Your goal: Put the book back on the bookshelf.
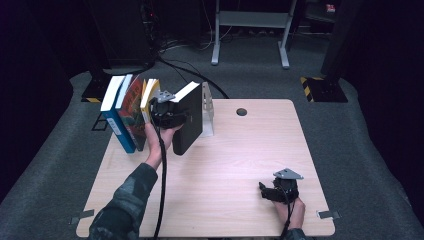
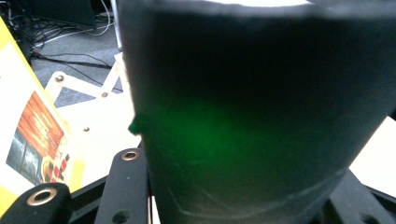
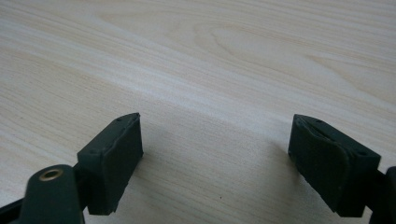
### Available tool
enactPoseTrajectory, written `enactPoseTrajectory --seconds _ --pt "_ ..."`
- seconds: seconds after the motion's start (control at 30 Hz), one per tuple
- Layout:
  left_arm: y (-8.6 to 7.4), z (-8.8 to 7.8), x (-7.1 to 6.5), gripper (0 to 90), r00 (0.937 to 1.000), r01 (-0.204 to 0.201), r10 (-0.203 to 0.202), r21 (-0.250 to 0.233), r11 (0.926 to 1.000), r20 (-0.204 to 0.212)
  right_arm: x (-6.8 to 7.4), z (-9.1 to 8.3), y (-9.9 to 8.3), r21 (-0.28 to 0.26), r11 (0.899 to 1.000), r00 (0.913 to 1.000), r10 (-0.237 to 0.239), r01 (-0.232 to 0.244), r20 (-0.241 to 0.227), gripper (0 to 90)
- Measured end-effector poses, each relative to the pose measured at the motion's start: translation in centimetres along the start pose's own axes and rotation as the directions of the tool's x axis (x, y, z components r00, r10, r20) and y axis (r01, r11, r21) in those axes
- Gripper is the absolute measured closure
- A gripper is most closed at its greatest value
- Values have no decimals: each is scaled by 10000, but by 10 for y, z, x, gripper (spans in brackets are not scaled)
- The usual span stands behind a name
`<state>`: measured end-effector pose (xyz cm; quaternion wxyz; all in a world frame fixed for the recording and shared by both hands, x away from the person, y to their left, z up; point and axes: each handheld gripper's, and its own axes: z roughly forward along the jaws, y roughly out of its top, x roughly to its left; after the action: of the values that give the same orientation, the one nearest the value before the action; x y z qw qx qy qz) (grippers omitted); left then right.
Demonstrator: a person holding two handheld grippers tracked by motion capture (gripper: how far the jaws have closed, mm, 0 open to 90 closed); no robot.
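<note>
A person's left gripper (image 1: 167,111) has its jaws clamped on a black book (image 1: 189,120), held upright at the far left of the desk (image 1: 250,150), its spine facing the person and its white page edges turned up. The book's long axis runs top to bottom, tipped slightly so the top leans right, toward the white bookend (image 1: 207,111) standing just behind it.

To the book's left a row of three stands close by: a yellow book (image 1: 148,95) nearest, then a red-covered book (image 1: 132,112), then a blue book (image 1: 112,112) at the desk's edge. In the left gripper view the black book (image 2: 252,116) sits between the jaws and rises straight ahead of them, with the yellow book's cover (image 2: 37,135) off to one side and the perforated base of the bookend (image 2: 88,107) lying beyond.

The relation that counts is the gap between the yellow book and the bookend: the black book already stands in it, and the likely next move is to ease it upright against the row.

The left forearm, in a camouflage sleeve (image 1: 125,200), reaches forward from the bottom edge, wrist raised, hand under the gripper.

The right gripper (image 1: 277,192) rests well apart near the front right corner, pointing left, its jaws apart with nothing but bare wood (image 3: 201,70) between them.
</note>
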<state>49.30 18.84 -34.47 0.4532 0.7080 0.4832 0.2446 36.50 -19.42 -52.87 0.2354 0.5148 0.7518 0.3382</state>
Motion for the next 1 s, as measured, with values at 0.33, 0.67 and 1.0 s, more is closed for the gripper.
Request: enactPoseTrajectory --seconds 0.33,0.67,1.0 --pt "11 34 -3 539 9978 367 -384 -339 9988 -532 0 0 0 32 10000 9999 -72 72 -100 146" --pt "14 71 1 539 9892 935 -1021 -841 9921 -1050 0 0 0 47 9999 9998 -158 159 -130 148" --pt "-6 99 1 538 9819 1145 -1272 -946 9889 -1407 0 0 0 -22 9998 9997 -179 178 -172 148"
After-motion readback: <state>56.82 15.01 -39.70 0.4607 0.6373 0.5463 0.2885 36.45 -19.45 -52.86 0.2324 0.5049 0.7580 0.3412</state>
